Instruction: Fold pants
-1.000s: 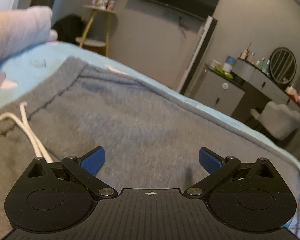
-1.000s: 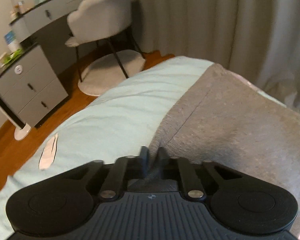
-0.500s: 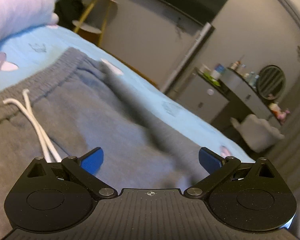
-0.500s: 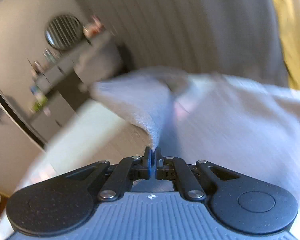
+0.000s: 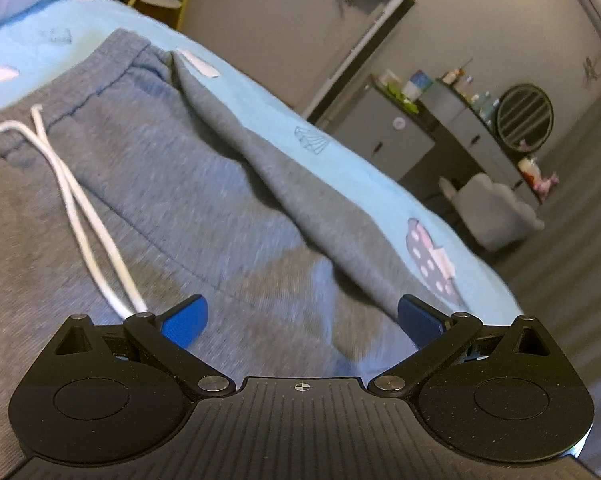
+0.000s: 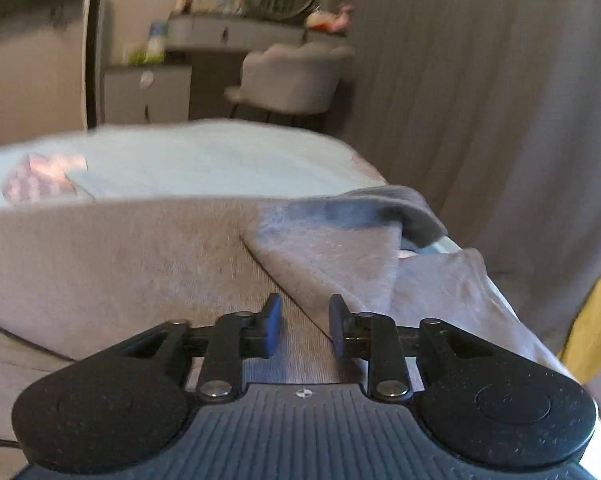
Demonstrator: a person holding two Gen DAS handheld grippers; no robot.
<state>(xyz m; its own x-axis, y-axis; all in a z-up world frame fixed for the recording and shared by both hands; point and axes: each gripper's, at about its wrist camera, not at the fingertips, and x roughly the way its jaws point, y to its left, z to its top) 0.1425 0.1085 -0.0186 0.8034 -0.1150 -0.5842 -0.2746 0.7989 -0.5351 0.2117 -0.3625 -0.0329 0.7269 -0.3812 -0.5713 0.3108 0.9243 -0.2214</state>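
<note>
Since half a second ago the right gripper [image 6: 304, 320] has let go: its fingers, then pinched on a raised fold of grey cloth, now stand parted with fabric lying between them but not clamped. That fold has dropped back onto the bed.

Bed [image 5: 340, 152], largest item: light blue printed sheet, its far edge running diagonally across the left wrist view. Its near side is cut off by both frames.

Grey sweatpants [image 5: 172, 184] lie spread on the sheet, filling the lower half of both views. Waistband at upper left in the left view; one leg is folded over on the right side, forming a long ridge. In the right view a leg end [image 6: 380, 208] lies doubled back near the bed's corner, edges blurred by motion.

White drawstring [image 5: 80, 208]: two strands crossing on the cloth, lower ends hidden behind the left gripper's body.

Left gripper [image 5: 300, 320]: blue fingers spread wide, hovering over the cloth, holding nothing.

Dresser [image 5: 452, 120]: small items on top, too blurred to identify.
</note>
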